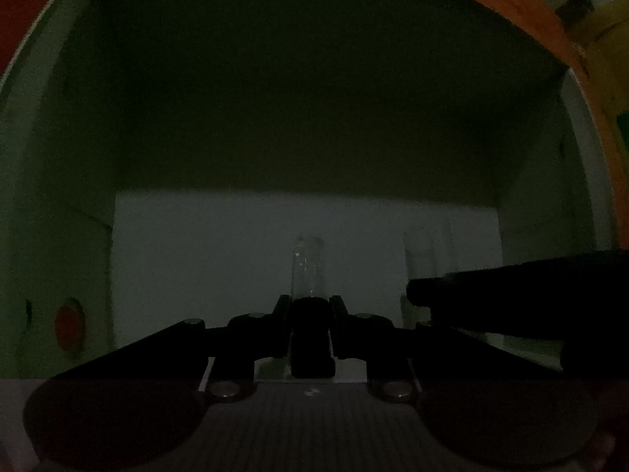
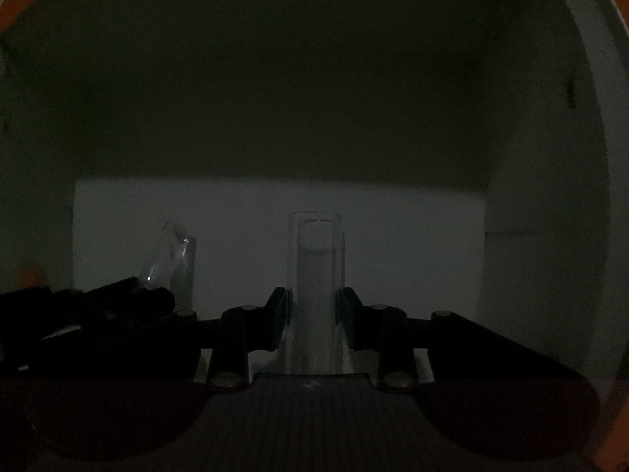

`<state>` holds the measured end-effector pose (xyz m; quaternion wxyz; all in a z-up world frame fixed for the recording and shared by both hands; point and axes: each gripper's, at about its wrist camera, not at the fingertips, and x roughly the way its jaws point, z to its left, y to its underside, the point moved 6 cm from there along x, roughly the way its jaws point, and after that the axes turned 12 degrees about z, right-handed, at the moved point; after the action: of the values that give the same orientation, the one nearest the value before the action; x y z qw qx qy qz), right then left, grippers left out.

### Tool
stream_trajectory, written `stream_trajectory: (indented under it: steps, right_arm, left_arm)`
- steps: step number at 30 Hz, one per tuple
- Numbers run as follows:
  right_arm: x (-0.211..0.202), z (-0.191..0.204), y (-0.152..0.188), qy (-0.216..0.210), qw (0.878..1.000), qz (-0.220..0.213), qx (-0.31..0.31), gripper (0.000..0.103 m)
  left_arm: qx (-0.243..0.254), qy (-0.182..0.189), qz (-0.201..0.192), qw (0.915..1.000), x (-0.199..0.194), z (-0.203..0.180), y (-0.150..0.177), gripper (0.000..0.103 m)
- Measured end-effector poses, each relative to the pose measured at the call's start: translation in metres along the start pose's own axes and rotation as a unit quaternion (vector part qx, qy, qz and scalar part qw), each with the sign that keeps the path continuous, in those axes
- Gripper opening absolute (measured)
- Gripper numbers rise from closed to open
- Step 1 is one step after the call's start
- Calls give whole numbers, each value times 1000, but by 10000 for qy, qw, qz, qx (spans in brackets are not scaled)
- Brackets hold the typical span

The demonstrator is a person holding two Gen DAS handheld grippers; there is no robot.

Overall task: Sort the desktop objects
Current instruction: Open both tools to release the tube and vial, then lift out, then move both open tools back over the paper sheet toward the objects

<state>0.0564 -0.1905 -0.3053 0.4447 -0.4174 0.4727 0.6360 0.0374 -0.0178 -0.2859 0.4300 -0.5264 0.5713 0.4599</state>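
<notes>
The left tool [image 1: 310,306] is clamped on a small bottle [image 1: 308,271] with a dark cap and a clear body that juts forward at 12 o'clock from the fingertips. The grip sits on the dark cap end, and the transparent part beyond catches a few glints.

The right tool [image 2: 313,314] is clamped on a clear tube [image 2: 314,275], a straight-walled transparent cylinder with a pale inner core whose rounded top shows just under the rim. Its pads press the tube's 2 sides low on the body, and most of the length stands proud toward 12 o'clock.

Both tools reach into a dim cabinet [image 1: 59,157] with pale inner walls, a lighter back panel and an orange-edged frame. In the right wrist view the left tool enters at 9 o'clock with the bottle's clear body showing beside it; in the left wrist view the right tool comes in at 3 o'clock.

Both things look light, stiff and smooth, probably glass or hard plastic, so I judge them slippery and possibly breakable. A moderate squeeze on the cylindrical body or the cap, square across the diameter, suits them best. The tube, held low, could tip forward if jolted. The light is too poor to read labels or contents.
</notes>
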Motion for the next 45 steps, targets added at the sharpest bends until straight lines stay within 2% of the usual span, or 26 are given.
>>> stream_trajectory:
  steps: [8,9,10,11,15,17,24,27,30,32,39,45]
  right_arm:
    - [3,-4,-3,84,9998,157,-4,36]
    - [3,-4,-3,96,9998,149,-8,43]
    - [2,-4,-3,98,9999,134,18,51]
    - [1,-5,-3,98,9999,118,49,55]
    - [-5,-5,-4,40,9999,-19,113,68]
    - [-12,-7,-3,52,9998,-128,114,68]
    - [-45,-15,0,-55,9992,-383,56,72]
    - [-65,-19,-1,-141,9985,-536,14,73]
    - [-84,-18,-3,-207,9974,-695,-18,74]
    - [-103,-19,-6,-194,9954,-926,-118,75]
    - [-150,-18,-29,-444,9885,-1446,-51,76]
    - [-188,-16,-61,-421,9799,-1946,71,76]
  left_arm:
    - [33,-68,66,10000,0,1,0,21]
    - [29,-74,79,9999,-1,2,0,28]
    - [14,-88,65,9999,-1,3,0,31]
    - [-2,-102,33,9999,-3,4,0,34]
    - [24,-119,-64,9999,-3,2,-2,37]
    - [28,-99,-106,9999,-4,3,-2,45]
    - [155,7,-335,9993,-26,1,-8,45]
    - [142,102,-533,9984,-43,0,-16,47]
    - [52,147,-813,9966,-63,2,-28,56]
    - [19,162,-1005,9948,-76,4,-37,56]
    - [42,-49,-1408,9900,-117,18,-61,56]
    - [11,-99,-1572,9875,-144,27,-90,56]
